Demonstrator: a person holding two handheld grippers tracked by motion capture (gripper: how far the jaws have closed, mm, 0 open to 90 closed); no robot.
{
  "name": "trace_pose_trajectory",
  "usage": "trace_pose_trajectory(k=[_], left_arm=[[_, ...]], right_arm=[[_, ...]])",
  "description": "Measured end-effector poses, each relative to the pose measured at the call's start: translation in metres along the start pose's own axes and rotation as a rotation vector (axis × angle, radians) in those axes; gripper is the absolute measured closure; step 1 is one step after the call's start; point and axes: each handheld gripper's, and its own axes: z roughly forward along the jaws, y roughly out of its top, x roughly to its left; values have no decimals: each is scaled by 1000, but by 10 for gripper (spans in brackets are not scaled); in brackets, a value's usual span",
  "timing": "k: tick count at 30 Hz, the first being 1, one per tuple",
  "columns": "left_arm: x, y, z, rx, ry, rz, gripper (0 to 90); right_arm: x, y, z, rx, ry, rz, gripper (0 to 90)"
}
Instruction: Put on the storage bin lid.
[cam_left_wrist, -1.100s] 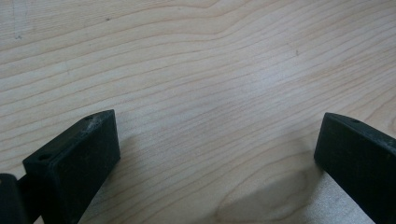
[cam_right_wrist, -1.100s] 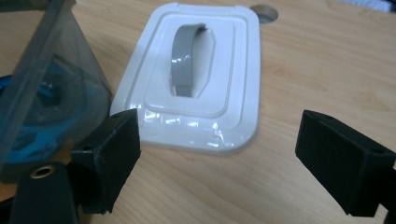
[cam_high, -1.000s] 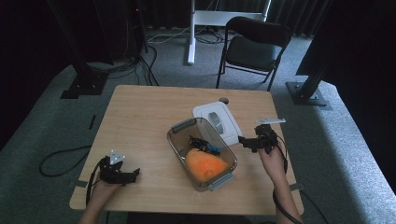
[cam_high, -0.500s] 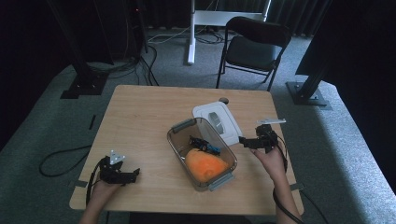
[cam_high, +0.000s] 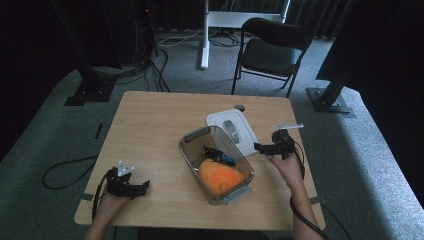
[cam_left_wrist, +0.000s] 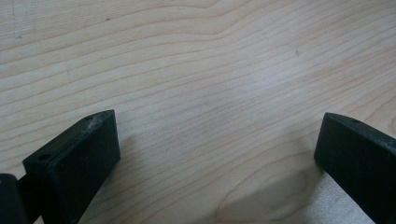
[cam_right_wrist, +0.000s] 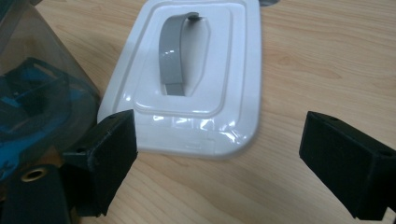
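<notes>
No shift since earlier frames | left gripper (cam_high: 131, 187) — jaws spread, near-left corner of wooden table (cam_high: 150, 125) | right gripper (cam_right_wrist: 219, 158) — jaws spread beside white plastic lid with grey handle (cam_right_wrist: 191, 74)

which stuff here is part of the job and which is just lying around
Likely part of the job:
- clear container
- white lid
- orange thing and blue toy inside the container
- right hand-held gripper, open near the lid

Just about:
- left hand-held gripper, open over bare table
- chair
</notes>
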Motion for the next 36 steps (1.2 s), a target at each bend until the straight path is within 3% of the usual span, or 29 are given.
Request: trace_pose_trajectory(k=[21, 27, 36], left_arm=[[0, 0, 0, 0, 0, 0, 5], [0, 0, 0, 0, 0, 0, 5], [0, 0, 0, 0, 0, 0, 5]], right_arm=[[23, 29, 59, 43, 35, -46, 107], [31, 36, 76, 76, 35, -93, 108], [35, 40, 100, 110, 33, -92, 108]])
